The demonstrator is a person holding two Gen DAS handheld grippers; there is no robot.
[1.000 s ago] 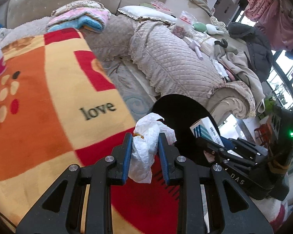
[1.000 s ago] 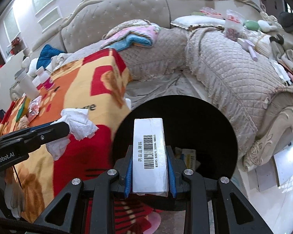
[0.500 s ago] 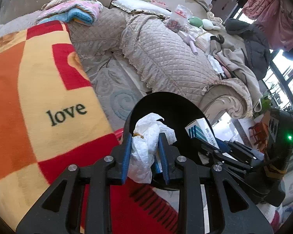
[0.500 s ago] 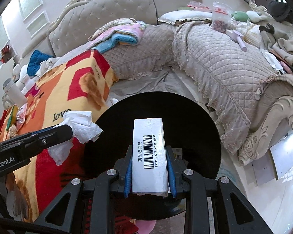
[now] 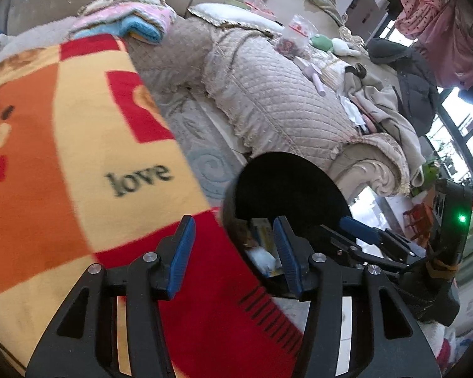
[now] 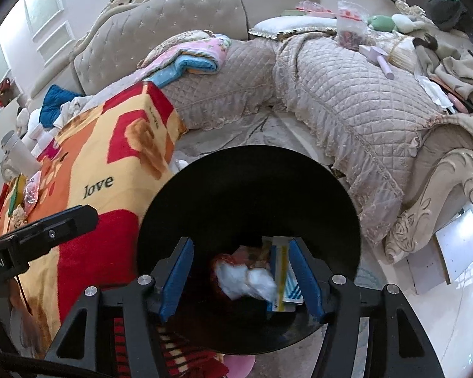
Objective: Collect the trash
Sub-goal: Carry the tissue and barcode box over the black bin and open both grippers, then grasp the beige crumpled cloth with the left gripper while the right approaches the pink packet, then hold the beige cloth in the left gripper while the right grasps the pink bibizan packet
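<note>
My left gripper [image 5: 233, 252] and right gripper [image 6: 241, 278] are both opening, nothing between the fingers; the crumpled tissue [image 6: 244, 280] and small carton [image 6: 283, 275] lie in the black bin [image 6: 249, 195] below me; tissue looks feather-light and soft, best pinched at its bulk; the carton is light and stiff, best taken by its flat sides; the blanket-covered worktop [image 5: 78, 145] crowds nine o'clock, the sofa [image 6: 347, 104] twelve to two.

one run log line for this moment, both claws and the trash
left claw: opening, empty | right claw: opening, empty | white tissue and box: inside black bin | bin: beside patterned blanket
</note>
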